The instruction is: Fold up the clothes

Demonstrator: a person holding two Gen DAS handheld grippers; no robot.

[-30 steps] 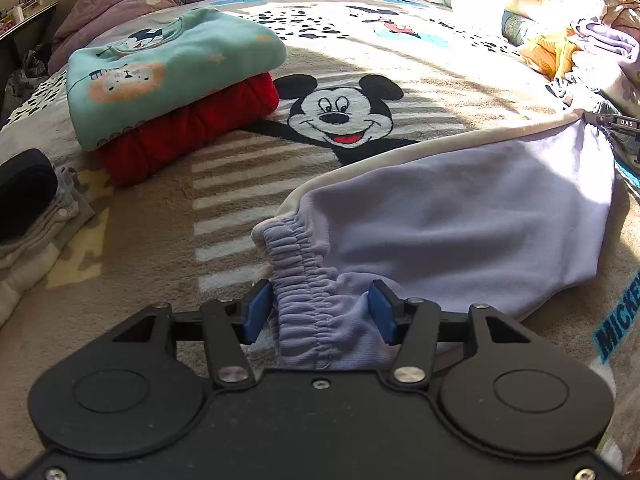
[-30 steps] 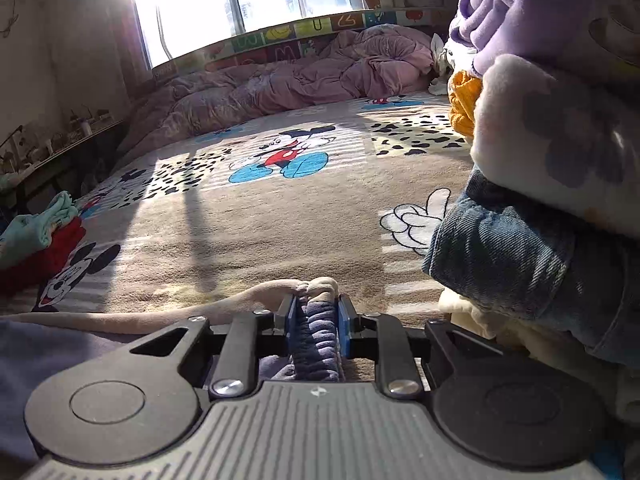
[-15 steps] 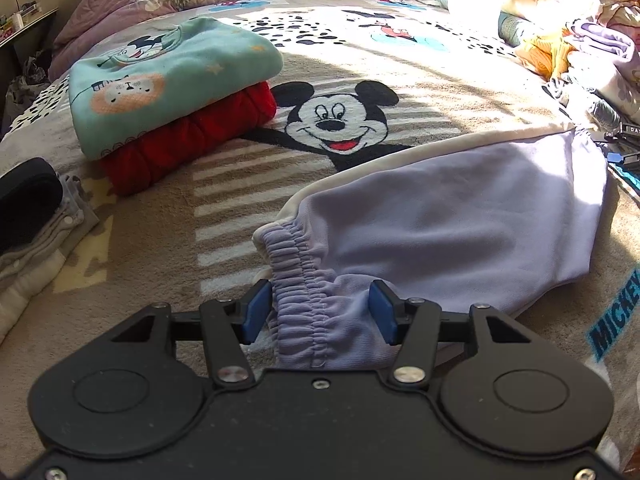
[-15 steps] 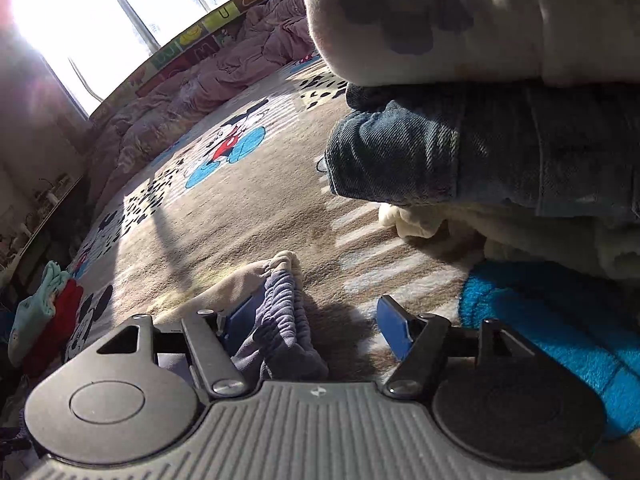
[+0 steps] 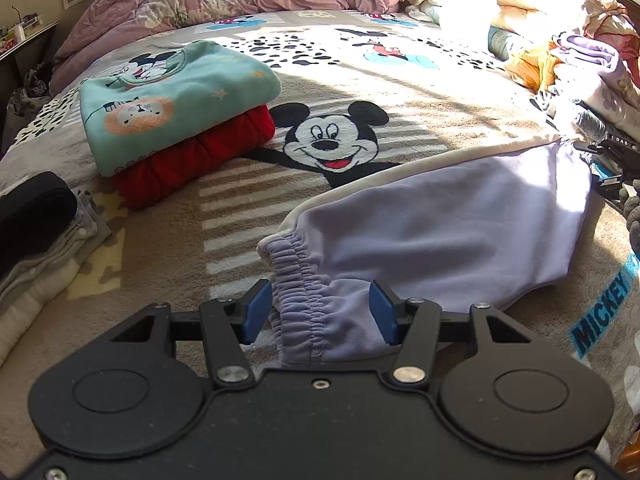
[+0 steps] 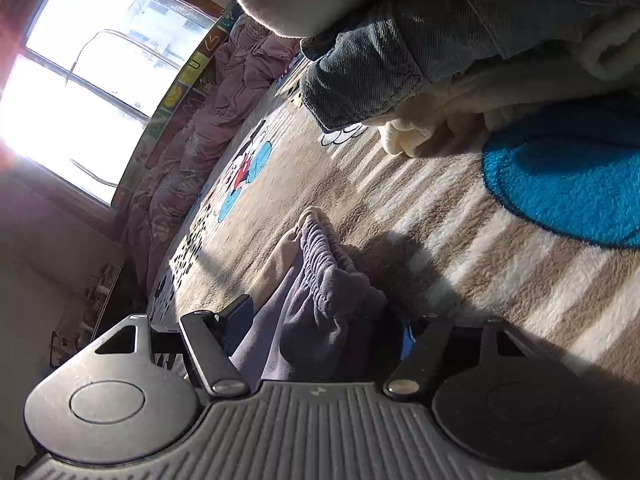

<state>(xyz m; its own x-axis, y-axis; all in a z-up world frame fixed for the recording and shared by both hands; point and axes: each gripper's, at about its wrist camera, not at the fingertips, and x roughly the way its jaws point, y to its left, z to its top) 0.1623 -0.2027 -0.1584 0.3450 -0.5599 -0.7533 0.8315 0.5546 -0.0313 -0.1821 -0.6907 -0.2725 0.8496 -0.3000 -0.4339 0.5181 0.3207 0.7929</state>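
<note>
The bed blanket (image 5: 360, 80) with its cartoon mouse print is taking up most of the room, and the lilac trousers (image 5: 440, 224) are lying flat across it, running from about six o'clock out toward three o'clock in the left wrist view. At ten o'clock a folded stack (image 5: 176, 112), teal top over red knit, is sitting well apart from them, and at two o'clock a loose heap of clothes (image 5: 592, 60) is crowding the far end of the trousers. The left gripper (image 5: 316, 308) is standing wide apart around one elastic band (image 5: 298, 280), its blue pads not pressing the cloth, so it is holding nothing. The right gripper (image 6: 320, 328) is tilting hard to one side, its jaws likewise spread with the other gathered band (image 6: 332, 272) lying loose between them. The biggest risk, I judge, is the right gripper snagging the denim (image 6: 360, 80) and cream fleece of the heap just beside it, dragging them over the trousers. Next, either gripper closing shallow could be catching only one layer, letting the fold skew. Least, the plush blanket could be gripping the fabric and bunching it.
</note>
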